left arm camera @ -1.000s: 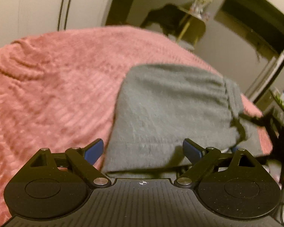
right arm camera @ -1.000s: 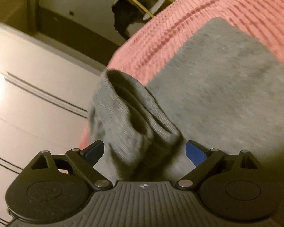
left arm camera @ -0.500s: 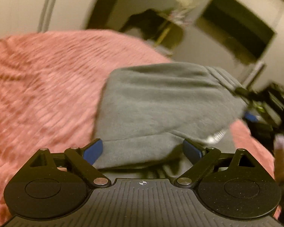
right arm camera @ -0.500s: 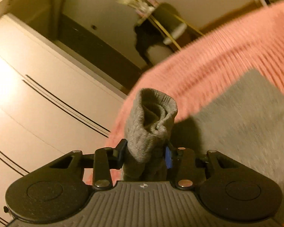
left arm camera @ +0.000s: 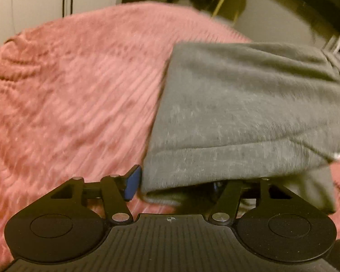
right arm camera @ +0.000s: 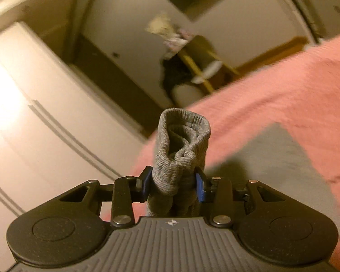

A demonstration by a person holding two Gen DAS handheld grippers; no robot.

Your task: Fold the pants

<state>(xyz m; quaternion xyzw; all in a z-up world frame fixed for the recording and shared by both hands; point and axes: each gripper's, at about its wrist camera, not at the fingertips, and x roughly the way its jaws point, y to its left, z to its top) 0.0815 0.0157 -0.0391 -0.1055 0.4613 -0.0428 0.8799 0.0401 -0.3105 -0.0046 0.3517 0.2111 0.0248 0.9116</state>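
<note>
Since the earlier frame, right tongs clenched the ribbed cuff and lifted it. Left tongs stood released around the pants edge, on the pink bed.

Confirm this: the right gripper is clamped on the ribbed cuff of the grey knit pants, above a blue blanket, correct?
Not quite. The right gripper is clamped on the ribbed cuff of the grey knit pants, but the blanket is pink, as the right wrist view shows.
</note>
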